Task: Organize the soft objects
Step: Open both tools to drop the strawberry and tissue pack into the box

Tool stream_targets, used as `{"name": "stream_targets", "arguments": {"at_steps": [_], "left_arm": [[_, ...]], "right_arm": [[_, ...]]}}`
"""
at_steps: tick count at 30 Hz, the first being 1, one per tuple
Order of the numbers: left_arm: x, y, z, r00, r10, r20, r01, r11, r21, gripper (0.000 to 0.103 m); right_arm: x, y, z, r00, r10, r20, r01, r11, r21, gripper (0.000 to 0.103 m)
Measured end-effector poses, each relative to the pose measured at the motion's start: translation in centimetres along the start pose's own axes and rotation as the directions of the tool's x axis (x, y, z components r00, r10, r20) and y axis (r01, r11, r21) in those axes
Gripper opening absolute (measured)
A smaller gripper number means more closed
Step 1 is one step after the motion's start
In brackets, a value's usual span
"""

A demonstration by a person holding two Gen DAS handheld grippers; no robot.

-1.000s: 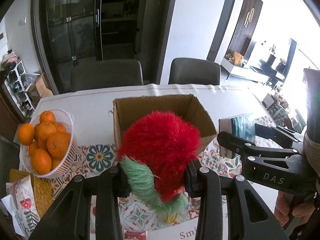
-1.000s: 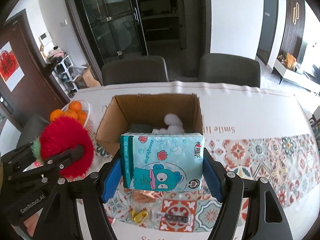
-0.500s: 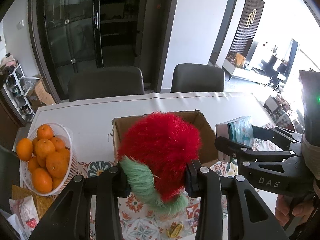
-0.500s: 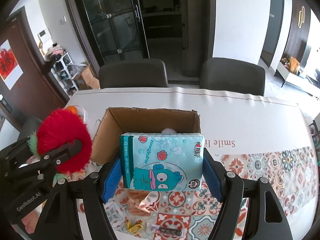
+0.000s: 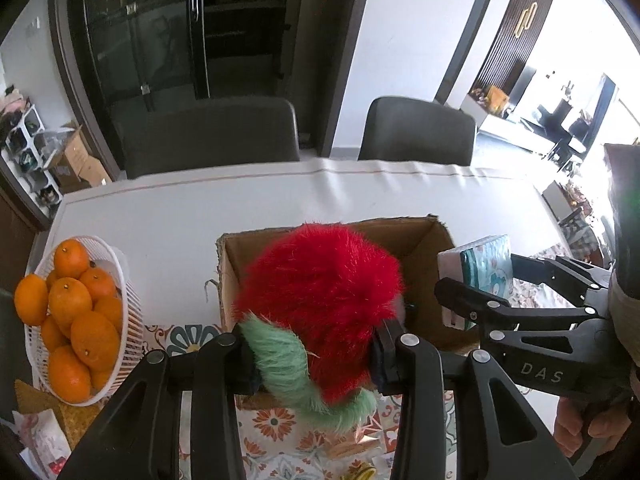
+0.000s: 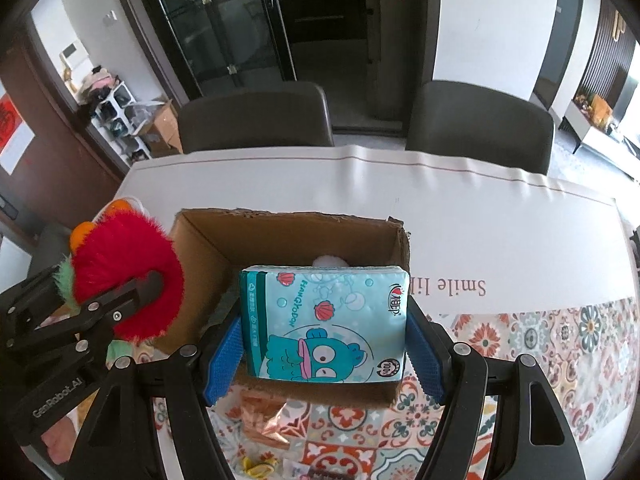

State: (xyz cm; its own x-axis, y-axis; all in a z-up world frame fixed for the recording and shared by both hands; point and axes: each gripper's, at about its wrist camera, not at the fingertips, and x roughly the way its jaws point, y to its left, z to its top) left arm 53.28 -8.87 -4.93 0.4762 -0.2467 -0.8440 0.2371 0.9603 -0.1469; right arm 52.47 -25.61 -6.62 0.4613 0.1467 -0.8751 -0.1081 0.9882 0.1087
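My left gripper (image 5: 316, 354) is shut on a fluffy red plush with green fringe (image 5: 320, 300) and holds it above the left part of an open cardboard box (image 5: 424, 236). My right gripper (image 6: 324, 354) is shut on a teal cartoon tissue pack (image 6: 324, 324) and holds it over the box's (image 6: 208, 244) near side. A white soft thing (image 6: 330, 261) lies inside the box, mostly hidden. The plush (image 6: 124, 276) and left gripper also show at the left of the right wrist view; the tissue pack (image 5: 486, 266) shows at the right of the left wrist view.
A white basket of oranges (image 5: 76, 320) stands left of the box. Small wrappers (image 6: 264, 420) lie on the patterned tablecloth (image 6: 560, 344) in front of the box. Two dark chairs (image 6: 256, 116) stand at the table's far side. Packets (image 5: 36, 436) lie at the near left.
Both grippers have risen and moved forward with their loads. The plush and the tissue pack now hang over the box rather than in front of it.
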Motion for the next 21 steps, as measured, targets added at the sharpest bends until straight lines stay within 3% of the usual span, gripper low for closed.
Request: {"name": "stream_targets", "arguments": {"at_steps": [6, 10, 15, 21], "left_arm": [[2.1, 0.5, -0.2, 0.999, 0.021, -0.042, -0.021, 1.0, 0.002, 0.05], [2.5, 0.8, -0.6, 0.998, 0.027, -0.052, -0.027, 1.0, -0.003, 0.058], [2.1, 0.7, -0.9, 0.998, 0.051, -0.048, -0.051, 0.999, 0.008, 0.059], [0.4, 0.4, -1.9, 0.997, 0.07, -0.02, -0.069, 0.997, 0.026, 0.059]], "right_arm": [[2.8, -0.5, 0.9, 0.999, 0.019, -0.051, -0.018, 1.0, 0.014, 0.074], [4.1, -0.8, 0.9, 0.997, 0.041, -0.064, -0.039, 0.999, 0.031, 0.084], [4.4, -0.6, 0.8, 0.998, 0.032, -0.053, -0.031, 0.999, 0.036, 0.085], [2.7, -0.3, 0.2, 0.999, -0.035, -0.009, 0.035, 0.999, 0.02, 0.085]]}}
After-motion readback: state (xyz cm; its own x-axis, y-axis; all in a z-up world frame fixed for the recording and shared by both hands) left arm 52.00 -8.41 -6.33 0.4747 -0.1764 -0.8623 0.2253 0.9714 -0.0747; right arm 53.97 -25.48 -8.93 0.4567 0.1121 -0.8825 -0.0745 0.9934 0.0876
